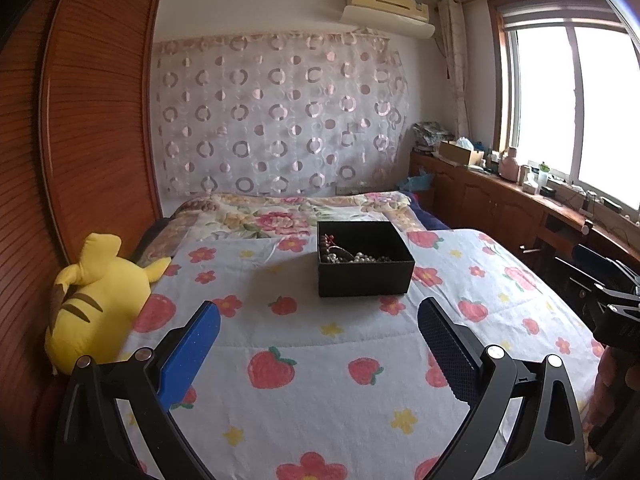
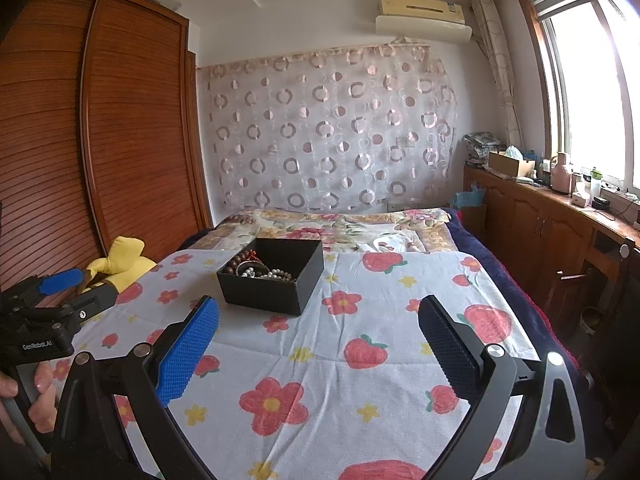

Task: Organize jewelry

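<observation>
A black open box (image 1: 365, 276) stands on the flowered bedspread, holding a tangle of bead and pearl jewelry (image 1: 348, 255). My left gripper (image 1: 318, 316) hovers just in front of the box, open, with nothing between its blue fingers. In the right wrist view the same box (image 2: 272, 286) sits ahead and to the left, its beads (image 2: 260, 270) visible inside. My right gripper (image 2: 318, 312) is open and empty, to the right of the box. The left gripper's body (image 2: 52, 304) shows at the far left of the right wrist view, held by a hand (image 2: 40, 396).
A yellow plush toy (image 1: 96, 300) lies at the bed's left edge against a wooden wardrobe (image 1: 92, 120). A folded floral quilt (image 1: 280, 216) lies beyond the box. A wooden counter (image 1: 520, 196) with clutter runs under the window at right.
</observation>
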`<action>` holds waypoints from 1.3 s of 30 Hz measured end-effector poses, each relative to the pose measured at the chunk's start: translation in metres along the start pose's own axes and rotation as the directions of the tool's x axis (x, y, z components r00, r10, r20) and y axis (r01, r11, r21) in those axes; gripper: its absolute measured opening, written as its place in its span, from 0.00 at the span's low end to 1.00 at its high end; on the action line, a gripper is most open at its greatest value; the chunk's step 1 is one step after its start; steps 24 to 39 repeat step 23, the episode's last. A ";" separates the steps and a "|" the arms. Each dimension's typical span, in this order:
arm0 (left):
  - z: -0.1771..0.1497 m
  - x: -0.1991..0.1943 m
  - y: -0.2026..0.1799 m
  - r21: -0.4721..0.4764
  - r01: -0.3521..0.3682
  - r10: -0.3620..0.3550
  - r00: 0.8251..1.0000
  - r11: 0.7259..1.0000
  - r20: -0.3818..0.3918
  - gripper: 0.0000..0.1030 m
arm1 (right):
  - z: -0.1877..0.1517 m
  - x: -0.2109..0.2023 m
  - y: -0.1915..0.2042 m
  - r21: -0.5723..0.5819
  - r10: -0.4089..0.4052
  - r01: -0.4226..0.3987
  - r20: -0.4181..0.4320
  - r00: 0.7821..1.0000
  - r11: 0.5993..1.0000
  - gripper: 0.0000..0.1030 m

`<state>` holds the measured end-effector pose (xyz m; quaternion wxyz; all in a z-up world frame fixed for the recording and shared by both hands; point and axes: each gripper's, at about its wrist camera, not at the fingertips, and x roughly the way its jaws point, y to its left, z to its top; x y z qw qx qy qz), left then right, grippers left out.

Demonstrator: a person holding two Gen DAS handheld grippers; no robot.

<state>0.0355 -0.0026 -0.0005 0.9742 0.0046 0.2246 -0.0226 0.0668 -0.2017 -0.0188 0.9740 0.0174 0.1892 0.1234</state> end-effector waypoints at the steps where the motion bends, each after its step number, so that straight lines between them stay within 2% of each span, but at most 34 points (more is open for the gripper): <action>1: 0.000 0.000 0.000 -0.001 0.001 -0.001 1.000 1.000 0.001 0.93 | 0.000 0.000 0.000 -0.001 0.001 -0.001 -0.002 1.000 1.000 0.98; 39: 0.002 -0.001 -0.004 -0.004 0.008 -0.008 1.000 1.000 -0.008 0.93 | -0.001 0.001 0.001 0.003 0.003 -0.003 -0.003 1.000 1.000 0.98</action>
